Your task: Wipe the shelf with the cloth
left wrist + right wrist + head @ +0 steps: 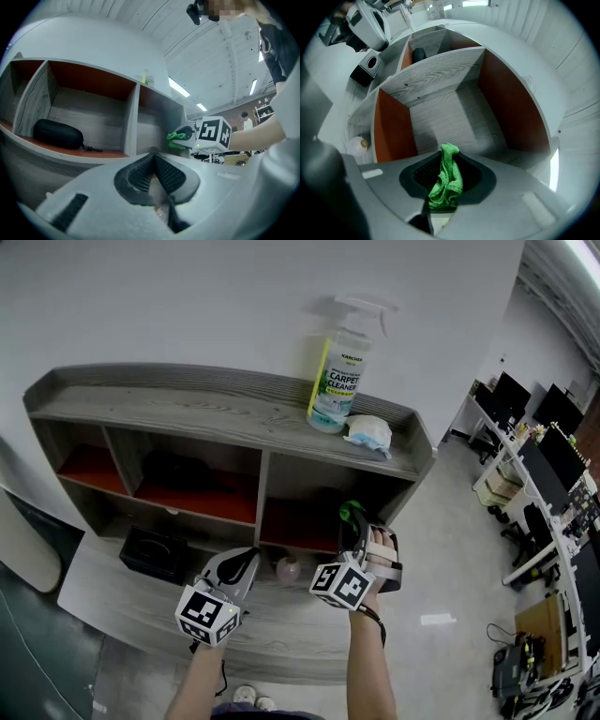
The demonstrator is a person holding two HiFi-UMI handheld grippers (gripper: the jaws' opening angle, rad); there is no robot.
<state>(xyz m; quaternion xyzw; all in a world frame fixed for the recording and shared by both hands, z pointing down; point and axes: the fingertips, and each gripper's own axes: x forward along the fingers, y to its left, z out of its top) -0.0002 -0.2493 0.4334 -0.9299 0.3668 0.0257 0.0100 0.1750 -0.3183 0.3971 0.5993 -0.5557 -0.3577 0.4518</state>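
A grey wooden shelf unit (234, 413) with red-lined cubbies stands against the white wall. My right gripper (352, 514) is shut on a green cloth (447, 178), which bunches between the jaws and pokes out past them. It hangs in front of the right-hand cubby (454, 112), aimed into it. That cloth (177, 138) also shows in the left gripper view, beside the right gripper's marker cube (213, 134). My left gripper (246, 563) is shut with nothing in it, low in front of the middle cubby.
On the shelf top stand a carpet-cleaner spray bottle (337, 376) and a crumpled white mask (368, 435). A black case (58, 132) lies in the middle cubby. A black box (155, 554) and a small pink bottle (288, 569) sit on the lower ledge. Desks with monitors (539, 456) stand at right.
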